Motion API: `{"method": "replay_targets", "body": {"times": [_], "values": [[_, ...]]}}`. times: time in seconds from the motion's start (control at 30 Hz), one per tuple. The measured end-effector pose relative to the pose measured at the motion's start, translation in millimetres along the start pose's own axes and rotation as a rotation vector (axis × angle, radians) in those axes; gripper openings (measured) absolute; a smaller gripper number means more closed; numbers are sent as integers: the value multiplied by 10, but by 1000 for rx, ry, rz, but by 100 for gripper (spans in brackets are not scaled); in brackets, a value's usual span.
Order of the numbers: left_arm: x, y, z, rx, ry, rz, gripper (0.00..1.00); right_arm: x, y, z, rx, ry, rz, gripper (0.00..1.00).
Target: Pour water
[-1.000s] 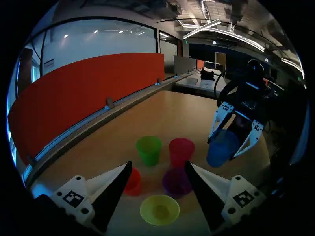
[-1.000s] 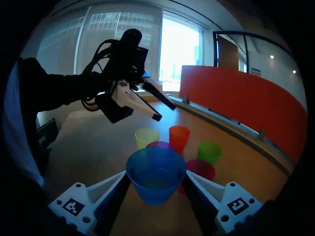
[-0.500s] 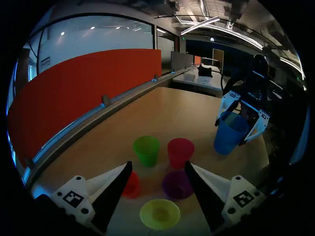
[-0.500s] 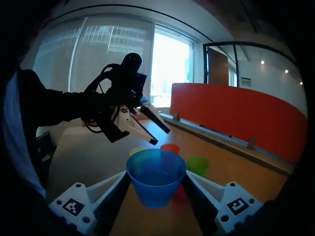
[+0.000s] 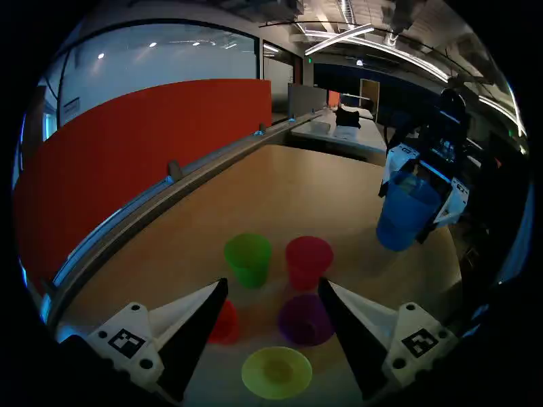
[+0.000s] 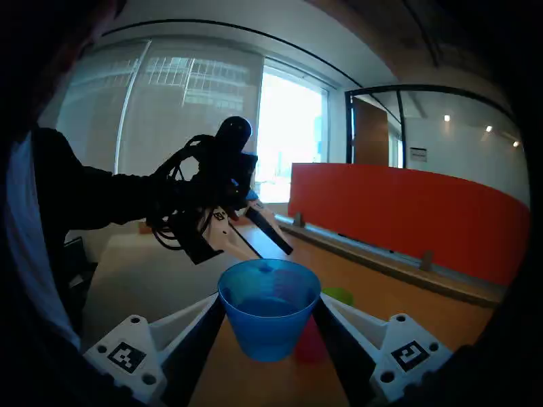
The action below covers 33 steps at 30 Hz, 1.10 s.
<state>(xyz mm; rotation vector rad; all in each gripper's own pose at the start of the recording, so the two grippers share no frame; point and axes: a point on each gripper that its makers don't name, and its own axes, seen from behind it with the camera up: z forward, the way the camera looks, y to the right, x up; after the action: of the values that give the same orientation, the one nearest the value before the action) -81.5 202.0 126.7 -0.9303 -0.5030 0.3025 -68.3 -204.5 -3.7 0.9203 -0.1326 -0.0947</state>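
Blue cup [image 6: 269, 315] now higher and farther from cup cluster than second ago, clamped between right gripper [image 6: 269, 303] tongs, upright, water inside, well above table [image 5: 305, 183]. Lift looks complete; tilt over receiving cup judged next. Left gripper [image 5: 270, 283] hangs empty, tongs apart, over green cup [image 5: 248, 258], red cup [image 5: 309, 261], purple cup [image 5: 305, 319], orange cup [image 5: 224, 322], yellow cup [image 5: 276, 372]. Cups stand close together; left gripper above them may block pour path, spill into neighbour possible
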Motion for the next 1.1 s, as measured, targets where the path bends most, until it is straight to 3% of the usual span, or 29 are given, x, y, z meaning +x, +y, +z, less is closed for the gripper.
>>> {"method": "replay_targets", "body": {"times": [0.3,1.1], "values": [[-17,-57,127,4,-61,45,99,76,4,-45,-14,24,6,89],[-76,-206,559,-7,-168,72,99,162,-57,-280,-41,53,14,90]]}}
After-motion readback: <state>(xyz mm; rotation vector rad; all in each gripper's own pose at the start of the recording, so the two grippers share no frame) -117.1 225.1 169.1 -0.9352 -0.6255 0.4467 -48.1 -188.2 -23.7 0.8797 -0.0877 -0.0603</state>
